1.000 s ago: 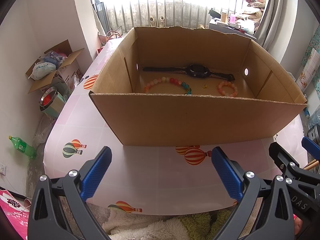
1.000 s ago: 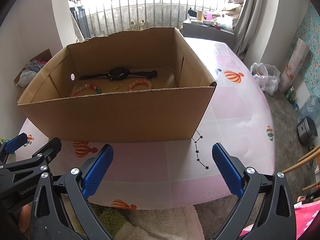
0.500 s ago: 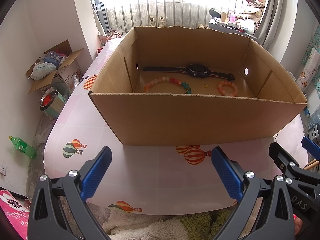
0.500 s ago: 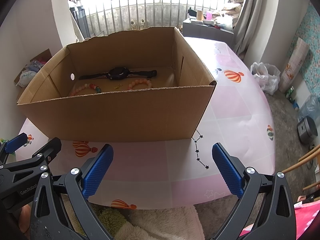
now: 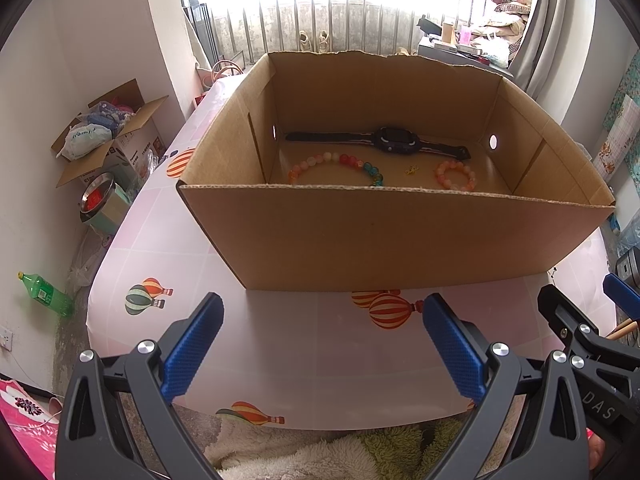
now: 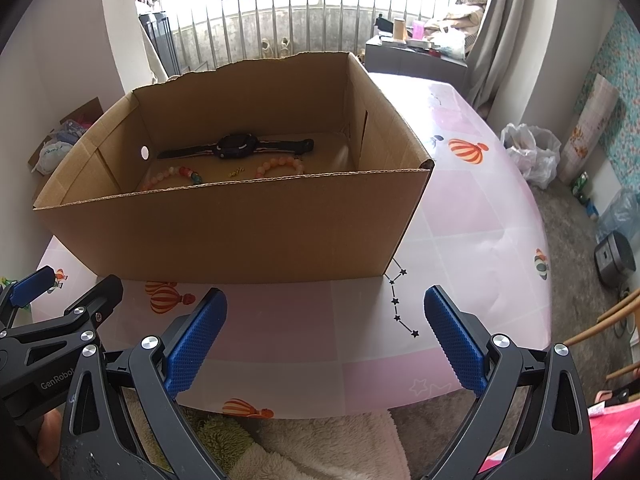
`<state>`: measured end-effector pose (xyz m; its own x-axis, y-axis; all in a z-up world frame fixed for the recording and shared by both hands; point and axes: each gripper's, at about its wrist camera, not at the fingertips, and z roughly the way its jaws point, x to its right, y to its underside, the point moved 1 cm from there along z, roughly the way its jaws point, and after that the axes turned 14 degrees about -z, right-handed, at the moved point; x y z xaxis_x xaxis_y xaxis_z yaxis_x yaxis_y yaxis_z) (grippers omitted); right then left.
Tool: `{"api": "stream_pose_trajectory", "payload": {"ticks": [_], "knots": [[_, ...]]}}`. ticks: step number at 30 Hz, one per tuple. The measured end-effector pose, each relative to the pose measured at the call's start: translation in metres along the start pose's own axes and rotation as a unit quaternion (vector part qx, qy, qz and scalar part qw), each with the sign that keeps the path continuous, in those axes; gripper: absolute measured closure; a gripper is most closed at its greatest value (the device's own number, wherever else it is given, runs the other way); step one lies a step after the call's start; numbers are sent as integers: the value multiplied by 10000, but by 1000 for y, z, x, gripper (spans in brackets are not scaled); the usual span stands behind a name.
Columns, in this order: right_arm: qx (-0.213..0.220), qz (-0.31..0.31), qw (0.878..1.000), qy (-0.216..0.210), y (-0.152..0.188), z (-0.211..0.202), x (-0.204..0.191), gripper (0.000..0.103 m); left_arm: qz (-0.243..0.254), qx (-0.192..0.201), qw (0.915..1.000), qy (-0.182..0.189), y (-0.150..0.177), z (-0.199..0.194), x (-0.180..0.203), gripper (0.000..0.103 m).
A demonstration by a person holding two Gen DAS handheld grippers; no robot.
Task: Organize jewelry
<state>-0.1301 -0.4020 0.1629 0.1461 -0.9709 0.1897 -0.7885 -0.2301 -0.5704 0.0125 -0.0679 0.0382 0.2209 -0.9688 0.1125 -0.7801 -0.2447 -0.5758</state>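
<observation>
The left tongs (image 5: 320, 344) are built of matte black plastic arms with triangular cut-outs, each arm ending in a long blue pad (image 5: 192, 350) covered in a fine knurled dot texture. Round silver screw heads sit at the pivots, two on each arm. The right tongs (image 6: 324, 340) have the same build: black skeletal arms, blue textured pads (image 6: 454, 344) and shiny silver screws at the joints. Seen from the right wrist view, the left tongs carry white lettering reading "GenRobo" on the black body; from the left wrist view, the right tongs show embossed letters "DAS". A bit of bare skin, a fingertip, shows at the lower edge beside each black body.
</observation>
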Motion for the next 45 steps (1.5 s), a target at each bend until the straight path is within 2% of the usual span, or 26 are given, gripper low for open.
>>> {"api": "stream_pose_trajectory", "payload": {"ticks": [45], "knots": [[-22, 39, 10000, -24, 1, 1, -1, 8, 9, -31, 10000, -24, 1, -3, -3, 5]]}}
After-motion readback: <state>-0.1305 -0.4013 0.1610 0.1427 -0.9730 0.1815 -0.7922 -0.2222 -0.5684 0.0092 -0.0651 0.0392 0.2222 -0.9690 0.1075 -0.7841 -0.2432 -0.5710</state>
